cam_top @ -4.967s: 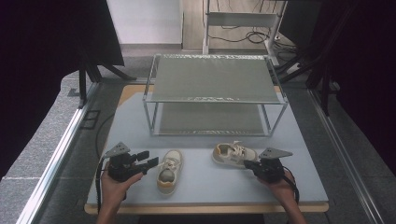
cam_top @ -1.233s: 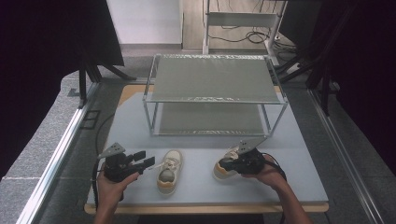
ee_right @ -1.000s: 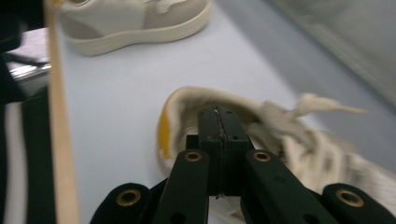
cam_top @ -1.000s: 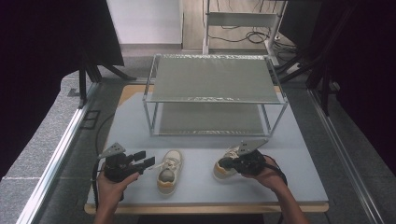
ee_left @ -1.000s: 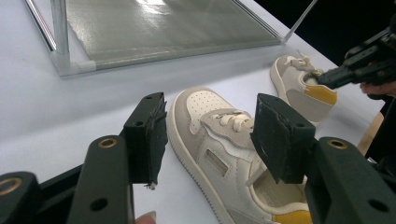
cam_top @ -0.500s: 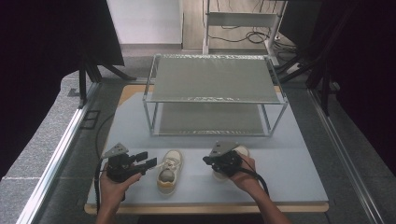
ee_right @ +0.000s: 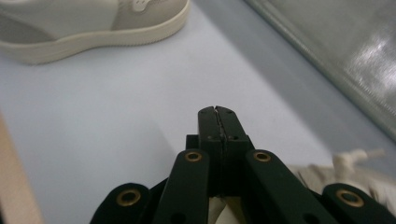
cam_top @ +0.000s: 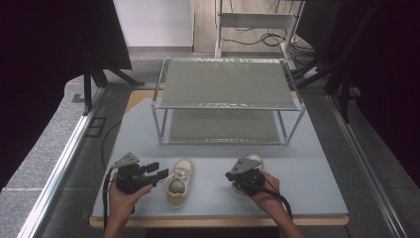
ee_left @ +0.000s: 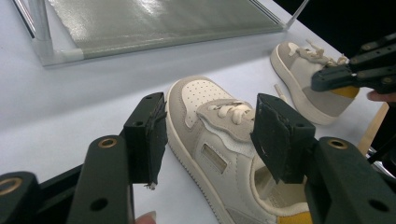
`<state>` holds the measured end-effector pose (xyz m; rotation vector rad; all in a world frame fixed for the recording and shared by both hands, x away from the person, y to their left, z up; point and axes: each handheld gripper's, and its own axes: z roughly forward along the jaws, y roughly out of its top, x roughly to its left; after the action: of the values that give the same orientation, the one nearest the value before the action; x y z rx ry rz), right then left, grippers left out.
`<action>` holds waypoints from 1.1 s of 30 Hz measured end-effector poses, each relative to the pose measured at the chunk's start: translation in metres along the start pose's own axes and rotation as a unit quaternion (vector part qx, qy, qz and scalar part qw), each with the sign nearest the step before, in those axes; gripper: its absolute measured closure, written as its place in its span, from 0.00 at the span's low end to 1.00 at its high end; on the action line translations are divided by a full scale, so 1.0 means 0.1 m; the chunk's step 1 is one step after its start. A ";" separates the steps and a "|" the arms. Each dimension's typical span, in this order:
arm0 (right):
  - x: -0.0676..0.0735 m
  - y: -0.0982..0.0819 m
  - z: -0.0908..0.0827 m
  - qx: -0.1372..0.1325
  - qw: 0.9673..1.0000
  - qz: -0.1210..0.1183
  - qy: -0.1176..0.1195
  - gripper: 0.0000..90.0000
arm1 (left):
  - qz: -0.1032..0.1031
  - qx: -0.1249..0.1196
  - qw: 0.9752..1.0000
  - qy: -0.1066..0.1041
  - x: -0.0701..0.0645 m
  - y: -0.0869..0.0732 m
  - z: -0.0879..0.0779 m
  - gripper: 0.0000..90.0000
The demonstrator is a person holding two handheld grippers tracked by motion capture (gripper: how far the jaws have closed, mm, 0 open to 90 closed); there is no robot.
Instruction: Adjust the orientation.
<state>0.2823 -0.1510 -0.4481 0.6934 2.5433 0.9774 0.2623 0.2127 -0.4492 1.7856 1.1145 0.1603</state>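
Observation:
Two small beige-and-white sneakers lie on the pale blue table top. The left shoe [cam_top: 179, 181] [ee_left: 210, 112] points away from me. My left gripper [cam_top: 159, 176] [ee_left: 210, 135] stands open just left of it, its pads on either side of the laces in the left gripper view and touching nothing. The right shoe [cam_top: 255, 159] [ee_left: 299, 74] is mostly hidden under my right gripper [cam_top: 232, 176] [ee_right: 217, 112], which is shut with nothing between its tips. It hovers over the shoe's yellow-lined heel opening. I cannot tell whether they touch.
A metal-framed rack [cam_top: 228, 106] with two grey mesh shelves stands across the far half of the table. The table's wooden front edge [cam_top: 218, 220] runs just below my hands. Bare table top [cam_top: 317, 183] lies to the right of the right shoe.
My right gripper has moved left, from the right of the right shoe to above it. That shoe, which lay crosswise five seconds ago, now points away. The left gripper stayed put.

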 end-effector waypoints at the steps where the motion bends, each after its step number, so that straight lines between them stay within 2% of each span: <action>1: 0.00 -0.04 -0.04 -0.002 1.000 0.002 0.003 1.00 | -0.001 0.000 1.000 0.001 0.00 0.00 0.01 0.49; 4: -0.03 -0.14 -0.14 -0.007 1.000 0.005 0.007 1.00 | 0.000 0.001 1.000 0.000 0.00 0.00 0.02 0.49; 9: -0.11 -0.31 -0.26 -0.025 0.999 0.026 0.030 1.00 | 0.002 0.003 1.000 -0.001 0.00 -0.01 0.03 0.49; 15: -0.18 -0.44 -0.37 -0.034 0.998 0.039 0.038 1.00 | 0.001 0.001 1.000 -0.001 0.01 0.00 0.01 0.49; 20: -0.20 -0.47 -0.37 -0.047 0.997 0.037 0.055 0.97 | 0.001 0.001 1.000 -0.004 0.02 0.00 0.02 0.49; 24: -0.24 -0.44 -0.47 -0.076 0.994 0.038 0.062 0.97 | 0.003 -0.004 1.000 -0.013 0.02 0.03 0.02 0.49; 28: -0.34 -0.47 -0.58 -0.099 0.992 0.041 0.067 0.95 | 0.012 -0.010 1.000 -0.022 -0.01 0.08 -0.01 0.49; 30: -0.40 -0.51 -0.61 -0.102 0.992 0.044 0.064 0.93 | 0.021 -0.016 0.999 -0.025 -0.06 0.10 -0.04 0.49; 33: -0.50 -0.58 -0.66 -0.110 0.990 0.048 0.070 0.84 | 0.038 -0.022 0.999 -0.028 -0.13 0.11 -0.09 0.49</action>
<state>0.2748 -0.2507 -0.4352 0.7096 2.4848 1.3605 0.2570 0.2081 -0.4311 1.7839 0.9968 0.1776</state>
